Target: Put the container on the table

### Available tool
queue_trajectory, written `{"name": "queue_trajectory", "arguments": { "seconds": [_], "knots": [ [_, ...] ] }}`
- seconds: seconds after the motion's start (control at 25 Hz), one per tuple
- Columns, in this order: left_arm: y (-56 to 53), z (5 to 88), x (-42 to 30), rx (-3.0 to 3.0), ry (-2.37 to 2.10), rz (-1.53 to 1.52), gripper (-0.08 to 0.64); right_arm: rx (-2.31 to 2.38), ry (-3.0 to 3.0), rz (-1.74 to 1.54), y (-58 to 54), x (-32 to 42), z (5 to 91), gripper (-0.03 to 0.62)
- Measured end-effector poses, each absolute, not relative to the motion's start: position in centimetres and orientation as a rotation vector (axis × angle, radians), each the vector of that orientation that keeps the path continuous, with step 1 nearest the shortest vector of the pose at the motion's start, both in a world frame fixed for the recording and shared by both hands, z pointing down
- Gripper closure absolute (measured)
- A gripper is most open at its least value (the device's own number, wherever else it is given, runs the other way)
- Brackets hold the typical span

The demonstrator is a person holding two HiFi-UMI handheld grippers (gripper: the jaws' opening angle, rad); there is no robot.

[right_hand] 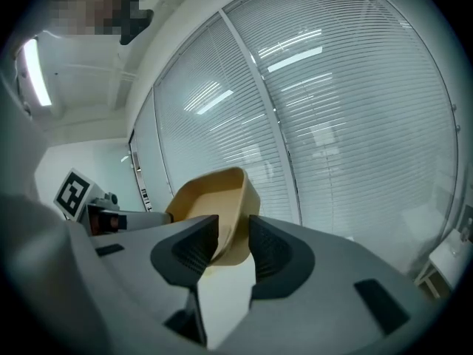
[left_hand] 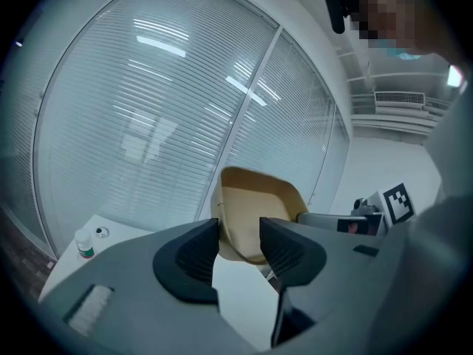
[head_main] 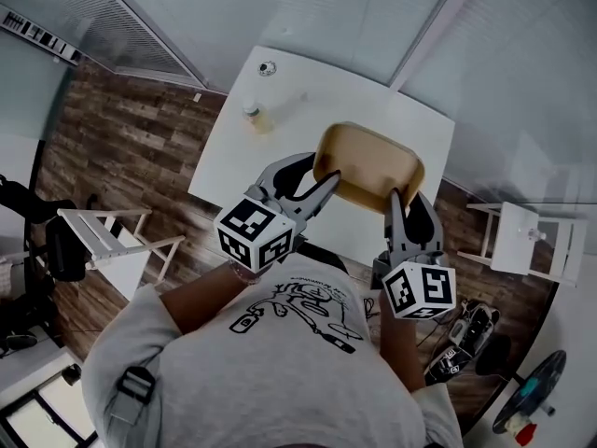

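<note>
The tan plastic container point(head_main: 368, 166) is not yet on the white surface point(head_main: 270, 119). It hangs in the air over the near right part of that surface, tipped so its open side faces up and towards the person, so the lowering and the release look to be left. The left gripper point(head_main: 322, 168) reaches in from the container's left end, its fingers closed on the wall there. The right gripper point(head_main: 406, 199) comes up under the near right edge, and its fingers pinch the rim in the same way. Both forearms are stretched forward from the chest. A small bottle point(head_main: 254, 115) stands on the surface's far left part, well clear.
</note>
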State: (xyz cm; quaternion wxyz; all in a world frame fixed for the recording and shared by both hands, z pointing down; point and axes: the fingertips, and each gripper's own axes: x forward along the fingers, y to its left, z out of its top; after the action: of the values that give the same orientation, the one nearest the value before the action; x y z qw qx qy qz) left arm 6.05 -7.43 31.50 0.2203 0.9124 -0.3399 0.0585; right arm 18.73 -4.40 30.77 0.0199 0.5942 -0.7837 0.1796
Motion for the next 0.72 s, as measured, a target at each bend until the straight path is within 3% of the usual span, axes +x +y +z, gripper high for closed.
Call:
{"name": "queue_trajectory", "arguments": {
  "seconds": [0.72],
  "knots": [
    [-12.6,29.8,4.2,2.531,-0.951,0.134,0.396,1.849,-2.445,0.537,-9.6,17.0,29.0,0.477]
  ]
}}
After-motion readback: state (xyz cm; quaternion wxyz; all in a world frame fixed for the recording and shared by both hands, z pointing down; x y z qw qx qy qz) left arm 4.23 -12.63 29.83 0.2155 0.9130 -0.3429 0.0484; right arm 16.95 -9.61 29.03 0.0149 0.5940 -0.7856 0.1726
